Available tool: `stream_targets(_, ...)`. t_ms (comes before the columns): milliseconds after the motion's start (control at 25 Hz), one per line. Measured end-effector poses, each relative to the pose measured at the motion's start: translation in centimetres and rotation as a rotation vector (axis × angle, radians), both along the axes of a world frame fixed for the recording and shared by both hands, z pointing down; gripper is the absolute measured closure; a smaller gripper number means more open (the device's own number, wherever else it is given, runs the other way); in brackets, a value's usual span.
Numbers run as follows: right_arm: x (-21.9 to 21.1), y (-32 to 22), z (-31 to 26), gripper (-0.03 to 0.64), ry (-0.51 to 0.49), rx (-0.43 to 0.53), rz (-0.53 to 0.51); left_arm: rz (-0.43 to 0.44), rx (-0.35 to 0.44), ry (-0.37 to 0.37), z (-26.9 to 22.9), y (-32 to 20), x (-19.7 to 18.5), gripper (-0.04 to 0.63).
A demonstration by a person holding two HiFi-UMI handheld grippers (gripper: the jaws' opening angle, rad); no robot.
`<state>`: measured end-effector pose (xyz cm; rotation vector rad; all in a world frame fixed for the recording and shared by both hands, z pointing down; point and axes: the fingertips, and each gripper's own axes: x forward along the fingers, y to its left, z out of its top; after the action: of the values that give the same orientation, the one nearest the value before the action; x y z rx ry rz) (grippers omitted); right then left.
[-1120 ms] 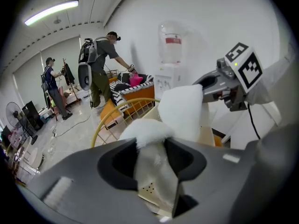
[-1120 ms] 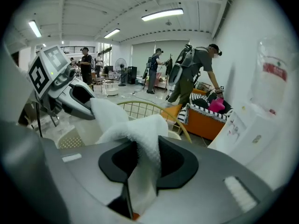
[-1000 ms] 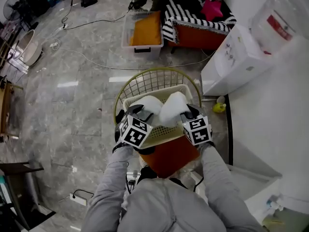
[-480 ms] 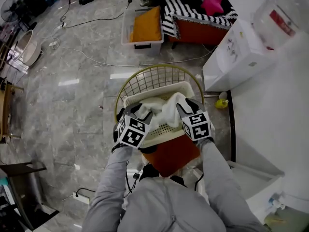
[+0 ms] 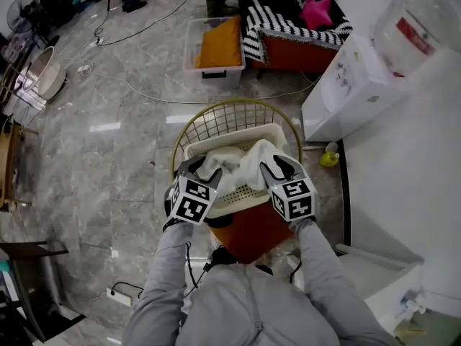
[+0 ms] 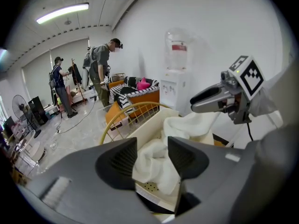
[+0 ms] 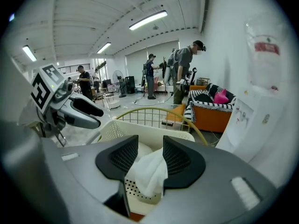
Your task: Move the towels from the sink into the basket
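White towels (image 5: 241,166) lie heaped in the cream perforated basket (image 5: 270,130). My left gripper (image 5: 200,173) hovers over the basket's near left rim and my right gripper (image 5: 277,168) over its near right rim. In the left gripper view the left gripper (image 6: 152,153) stands open, and the towels (image 6: 154,164) lie below and beyond its pads. In the right gripper view the right gripper (image 7: 150,153) is open too. A fold of towel (image 7: 149,174) rises between its jaws, loose, and drapes over the basket's rim (image 7: 154,132).
The basket rests in a round gold wire frame (image 5: 230,117) over something orange (image 5: 248,233). A white water dispenser (image 5: 346,85) stands to the right. A clear bin with orange contents (image 5: 216,45) and a striped sofa (image 5: 288,20) lie beyond. People stand farther back (image 6: 100,69).
Both towel lumps, held up over the basket a second ago, now lie slumped inside it. The right jaws have opened. Both grippers have drawn slightly back toward me.
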<state>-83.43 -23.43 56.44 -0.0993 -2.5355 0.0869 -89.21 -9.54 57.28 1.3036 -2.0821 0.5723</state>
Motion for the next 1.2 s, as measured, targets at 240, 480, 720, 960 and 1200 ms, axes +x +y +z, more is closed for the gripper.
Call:
stream_targets(240, 2.8, -3.7, -4.0, 0.471, -0.125, -0.021, 0.143, -0.069, 0.043, -0.046, -2.6, 1.6, 0.9, 0.342)
stream_targets(480, 6.6, -7.4, -8.1, 0.471, -0.251, -0.007, 0.275, -0.193, 0.151, -0.093, -6.6, 4.1, 2.7, 0.342)
stream_targets(720, 10.8, -9.2, -10.4, 0.472, -0.316, 0.004, 0.327, -0.312, 0.224, -0.180, -10.1, 7.1, 5.5, 0.342)
stream_targets(960, 14.3, -10.4, -12.7, 0.472, -0.381, 0.001, 0.344, -0.423, 0.285, -0.243, -12.8, 10.1, 8.8, 0.342)
stream_targets(1200, 16.4, -10.5, -14.3, 0.472, -0.428, -0.006, 0.325, -0.505, 0.330, -0.289, -14.2, 12.2, 11.2, 0.342)
